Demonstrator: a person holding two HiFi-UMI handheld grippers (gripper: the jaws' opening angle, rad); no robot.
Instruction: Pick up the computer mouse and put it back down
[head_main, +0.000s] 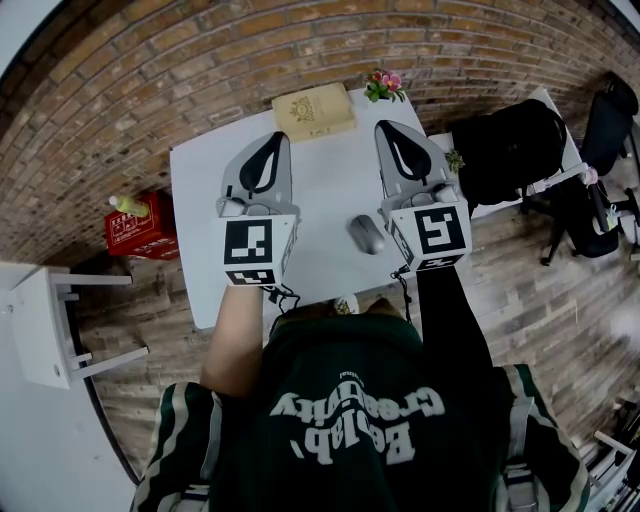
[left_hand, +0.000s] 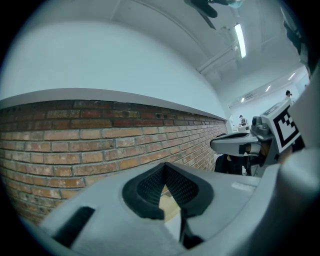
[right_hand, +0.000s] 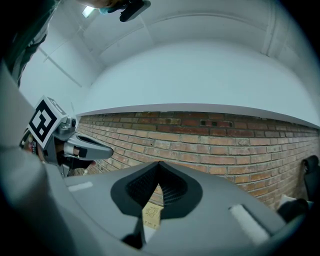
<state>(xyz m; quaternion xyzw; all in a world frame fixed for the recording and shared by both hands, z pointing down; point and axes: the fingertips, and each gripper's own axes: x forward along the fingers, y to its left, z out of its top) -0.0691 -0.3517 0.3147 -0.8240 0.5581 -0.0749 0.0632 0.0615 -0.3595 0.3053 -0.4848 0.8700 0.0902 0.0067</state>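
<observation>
The computer mouse (head_main: 367, 234) lay flat on the white table (head_main: 200, 200), free of both tongs; the right gripper (head_main: 384, 127) hung level in the air just right of the mouse, its marker cube almost beside it and its tips reaching past it toward the tan book (head_main: 313, 110) beyond; the left gripper (head_main: 283, 136) hung well left of the mouse, also level. In the right gripper view the jaws met at the tip with nothing between them, only the book showing through the gap lower down; in the left gripper view the jaws were likewise together and empty. Such a scene suited two stages alike, a mouse waiting to be lifted or one already set back; the pictures did not settle which. For either, I judged that good work meant keeping the right tongs clear above the mouse, since its smooth rounded shell would skid at a nudge; and keeping the left tongs away on their own side.
</observation>
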